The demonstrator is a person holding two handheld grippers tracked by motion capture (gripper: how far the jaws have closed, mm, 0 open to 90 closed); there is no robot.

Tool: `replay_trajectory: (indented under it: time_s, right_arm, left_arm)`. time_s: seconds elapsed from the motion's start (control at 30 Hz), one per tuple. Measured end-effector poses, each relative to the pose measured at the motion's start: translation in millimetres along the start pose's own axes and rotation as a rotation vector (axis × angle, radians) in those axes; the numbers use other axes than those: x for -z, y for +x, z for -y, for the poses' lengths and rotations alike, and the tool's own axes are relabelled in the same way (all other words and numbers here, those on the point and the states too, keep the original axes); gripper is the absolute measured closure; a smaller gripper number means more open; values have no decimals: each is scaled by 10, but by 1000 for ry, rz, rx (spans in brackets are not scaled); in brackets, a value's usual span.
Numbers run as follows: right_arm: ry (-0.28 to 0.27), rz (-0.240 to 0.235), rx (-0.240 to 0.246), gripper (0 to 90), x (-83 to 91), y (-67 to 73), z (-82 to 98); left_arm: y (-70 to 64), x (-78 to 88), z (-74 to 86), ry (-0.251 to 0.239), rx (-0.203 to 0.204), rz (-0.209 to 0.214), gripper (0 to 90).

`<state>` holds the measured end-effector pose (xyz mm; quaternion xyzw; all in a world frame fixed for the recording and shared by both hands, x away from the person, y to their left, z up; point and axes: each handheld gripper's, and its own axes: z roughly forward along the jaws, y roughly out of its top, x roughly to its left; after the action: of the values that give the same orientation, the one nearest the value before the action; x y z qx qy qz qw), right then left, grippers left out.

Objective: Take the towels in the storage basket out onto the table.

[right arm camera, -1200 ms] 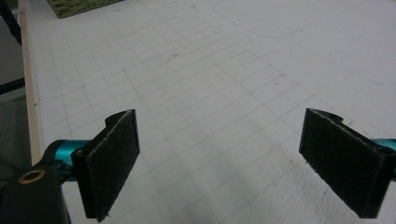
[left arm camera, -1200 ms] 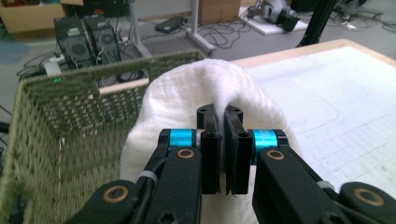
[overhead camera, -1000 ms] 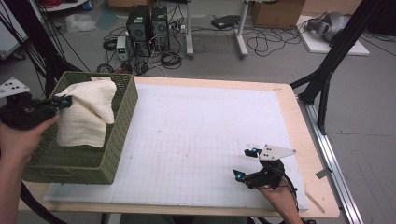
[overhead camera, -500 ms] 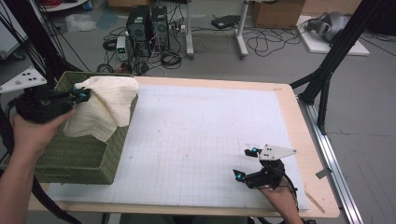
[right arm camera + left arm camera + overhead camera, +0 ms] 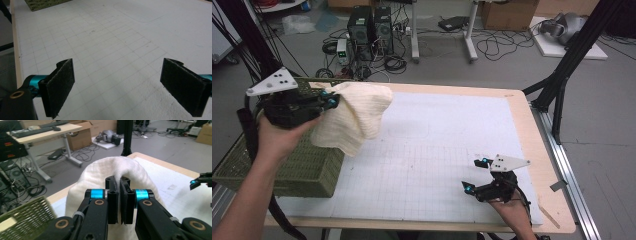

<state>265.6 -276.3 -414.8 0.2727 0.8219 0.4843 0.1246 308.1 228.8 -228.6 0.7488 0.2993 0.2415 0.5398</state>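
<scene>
Left gripper (image 5: 330, 99), clenched on a fold of a cream knitted cloth (image 5: 354, 115), holds it in the air above the near rim of the green basket (image 5: 287, 165), at the desk's (image 5: 522, 107) left side. Right gripper (image 5: 476, 175), released with jaws wide apart, rests low over the white gridded mat (image 5: 432, 160).

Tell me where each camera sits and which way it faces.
High view: above the person's side, looking forward and down at the white gridded table mat; both forearms show.
Left gripper view: rides the left gripper, facing the cream knitted cloth it pinches.
Right gripper view: rides the open right gripper, facing the mat.
All share the mat.
</scene>
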Motion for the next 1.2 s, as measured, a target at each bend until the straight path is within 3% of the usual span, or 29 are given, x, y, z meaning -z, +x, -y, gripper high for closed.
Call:
replay_trajectory:
  time_s: [0.63, 1.2]
  right_arm:
    - [-7, -1, 1, 114, 12, 3, -4]
    - [-8, 0, 3, 114, 15, 4, -8]
  left_arm:
    - [-434, -581, 174, 20, -3, 133, 858]
    - [-773, -964, 422, 51, -22, 224, 858]
